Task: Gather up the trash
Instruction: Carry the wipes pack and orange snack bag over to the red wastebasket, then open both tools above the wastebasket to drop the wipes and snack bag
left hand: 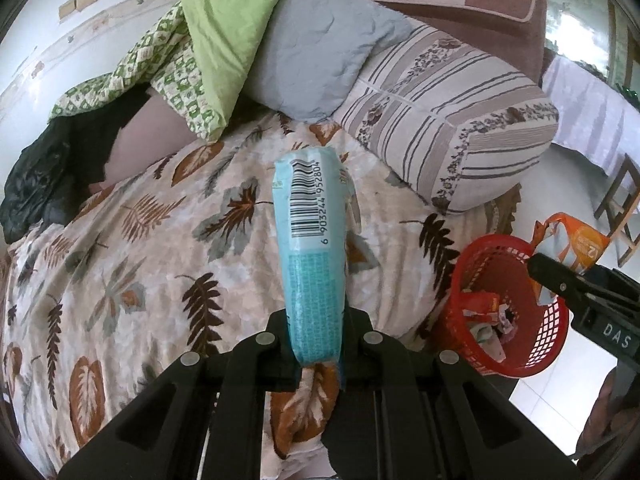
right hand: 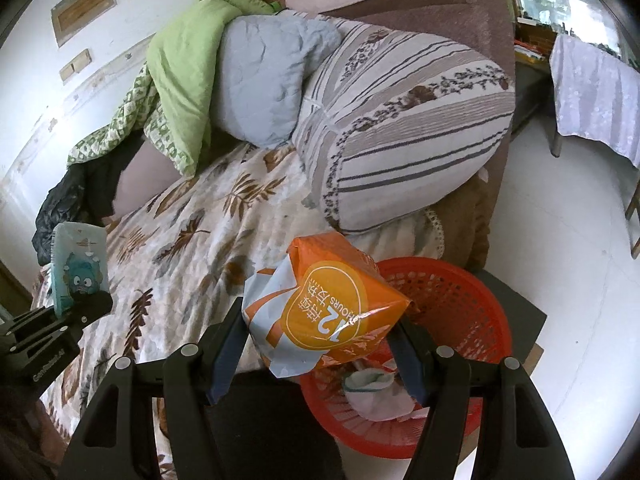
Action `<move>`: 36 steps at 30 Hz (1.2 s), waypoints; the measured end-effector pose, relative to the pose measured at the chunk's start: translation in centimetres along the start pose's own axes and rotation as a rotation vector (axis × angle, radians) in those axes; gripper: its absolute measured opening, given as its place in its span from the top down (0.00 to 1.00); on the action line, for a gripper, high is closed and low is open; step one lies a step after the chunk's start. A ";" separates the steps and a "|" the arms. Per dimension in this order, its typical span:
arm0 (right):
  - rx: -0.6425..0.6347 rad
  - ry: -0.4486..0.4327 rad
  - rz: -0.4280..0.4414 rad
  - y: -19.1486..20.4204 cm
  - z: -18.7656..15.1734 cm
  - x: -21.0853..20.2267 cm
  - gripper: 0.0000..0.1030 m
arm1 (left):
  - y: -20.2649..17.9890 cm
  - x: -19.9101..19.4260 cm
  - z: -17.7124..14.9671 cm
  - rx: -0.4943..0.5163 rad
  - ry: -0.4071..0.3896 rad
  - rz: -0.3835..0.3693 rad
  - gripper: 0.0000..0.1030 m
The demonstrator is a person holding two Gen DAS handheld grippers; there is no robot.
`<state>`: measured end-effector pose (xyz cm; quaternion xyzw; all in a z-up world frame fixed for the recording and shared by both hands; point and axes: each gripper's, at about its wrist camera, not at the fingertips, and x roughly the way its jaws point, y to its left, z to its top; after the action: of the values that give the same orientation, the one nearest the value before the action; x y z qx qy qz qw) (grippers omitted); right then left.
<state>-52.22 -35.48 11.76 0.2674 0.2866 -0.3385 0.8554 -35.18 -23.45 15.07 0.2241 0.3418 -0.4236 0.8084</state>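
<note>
We have the left claw (left hand: pixel 316 344) clamped tight on the lower end of a pale blue wrapper (left hand: pixel 312 248), which stands up out of the fingers with its barcode facing the camera, held above the leaf-print bedspread (left hand: pixel 160 248). From the right wrist view the same wrapper (right hand: pixel 80 264) shows a cartoon face on its other side.

Our right claw (right hand: pixel 320 332) has its fingers spread fairly wide, with an orange and white packet (right hand: pixel 328 304) sitting between them; whether both fingers actually press on it we cannot quite tell through the glare. The packet hangs over the near rim of the red mesh basket (right hand: pixel 460 292), which stands on the floor just beside the bed and already holds crumpled wrappers (left hand: pixel 486 320). A striped pillow (left hand: pixel 448 120) lies at the head of the bed, beside a grey cushion (left hand: pixel 316 56).
</note>
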 end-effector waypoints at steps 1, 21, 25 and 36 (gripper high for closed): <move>-0.003 0.004 0.005 0.3 -0.1 0.1 0.31 | 0.2 0.0 0.0 -0.004 0.001 0.002 0.89; 0.025 -0.016 -0.046 -1.5 0.1 -0.3 0.31 | -1.8 1.1 1.6 0.060 0.020 -0.032 0.89; 0.070 -0.031 -0.074 -3.7 0.0 -0.8 0.31 | -4.2 1.2 2.8 0.101 0.009 -0.060 0.89; 0.158 -0.042 -0.185 -10.3 -1.2 -2.8 0.31 | -12.9 2.4 4.3 0.220 0.018 -0.238 0.89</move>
<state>-61.86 -39.96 10.12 0.2995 0.2645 -0.4429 0.8026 -43.51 -34.51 15.17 0.2731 0.3245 -0.5495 0.7198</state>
